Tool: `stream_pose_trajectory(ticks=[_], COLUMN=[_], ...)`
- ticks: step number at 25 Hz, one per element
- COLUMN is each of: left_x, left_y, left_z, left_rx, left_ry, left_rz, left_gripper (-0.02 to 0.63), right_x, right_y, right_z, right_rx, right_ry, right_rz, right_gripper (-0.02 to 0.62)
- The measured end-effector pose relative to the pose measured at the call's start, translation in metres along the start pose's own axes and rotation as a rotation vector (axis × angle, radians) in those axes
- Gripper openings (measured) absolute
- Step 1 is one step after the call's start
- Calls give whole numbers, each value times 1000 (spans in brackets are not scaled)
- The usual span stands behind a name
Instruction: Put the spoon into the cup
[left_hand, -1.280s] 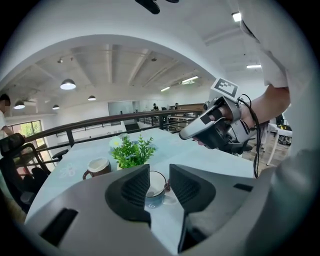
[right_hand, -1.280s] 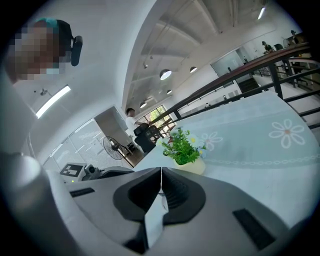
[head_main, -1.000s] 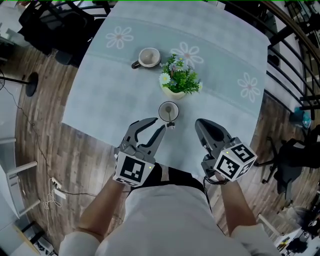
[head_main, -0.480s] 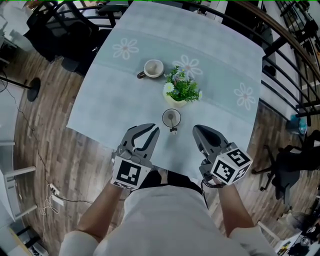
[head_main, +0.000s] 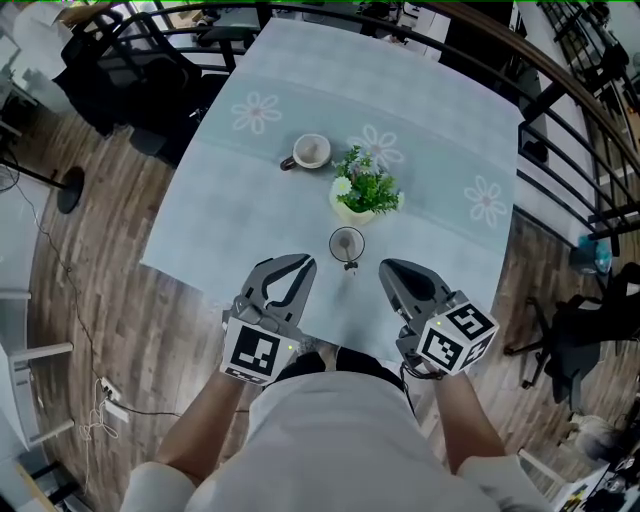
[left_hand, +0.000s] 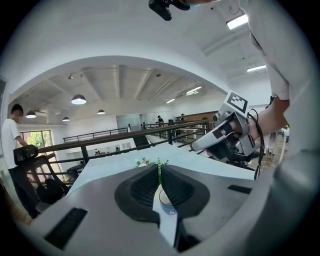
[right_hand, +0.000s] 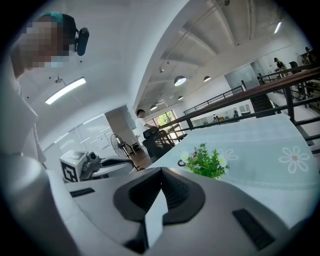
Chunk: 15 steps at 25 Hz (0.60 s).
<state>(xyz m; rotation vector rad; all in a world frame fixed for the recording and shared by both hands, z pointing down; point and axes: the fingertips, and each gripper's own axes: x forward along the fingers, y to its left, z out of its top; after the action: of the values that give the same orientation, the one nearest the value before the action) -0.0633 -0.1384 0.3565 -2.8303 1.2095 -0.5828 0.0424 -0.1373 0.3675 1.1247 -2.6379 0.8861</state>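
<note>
A clear glass cup (head_main: 347, 243) stands on the pale flowered tablecloth (head_main: 230, 220), in front of a potted plant (head_main: 365, 190). The spoon (head_main: 349, 262) rests in the cup, its dark handle end hanging over the near rim. My left gripper (head_main: 307, 262) hovers near-left of the cup; its jaws have just been closing and now meet with nothing between them. In the left gripper view (left_hand: 159, 167) the cup (left_hand: 168, 204) shows through the thin slit. My right gripper (head_main: 385, 268) hangs near-right of the cup, shut and empty, as the right gripper view (right_hand: 161, 172) also shows.
A white mug (head_main: 311, 151) sits behind the plant to the left. The table's near edge lies just under both grippers. A dark railing (head_main: 560, 90) runs along the right side, and chairs (head_main: 130, 60) stand at the far left on the wood floor. A person (left_hand: 10, 145) stands far off.
The left jaws went from wide open to closed, with nothing in them. Both grippers drew back from the cup toward me and rose. The spoon stays in the cup.
</note>
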Motion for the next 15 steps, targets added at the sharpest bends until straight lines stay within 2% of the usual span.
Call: stream_pose_trajectory(ticks=[9,15], left_x=[-9,-9], left_y=[6,4], left_z=[5,4], left_rx=[5,10], left_ry=[-21,0], left_rz=[-8,-20], left_gripper=[26,25], right_x=[4,4], right_y=[19,22], right_z=[1,-1], right_rx=[-44,-70], right_ry=[14,29], right_rz=[27,23], right_gripper=[23,23])
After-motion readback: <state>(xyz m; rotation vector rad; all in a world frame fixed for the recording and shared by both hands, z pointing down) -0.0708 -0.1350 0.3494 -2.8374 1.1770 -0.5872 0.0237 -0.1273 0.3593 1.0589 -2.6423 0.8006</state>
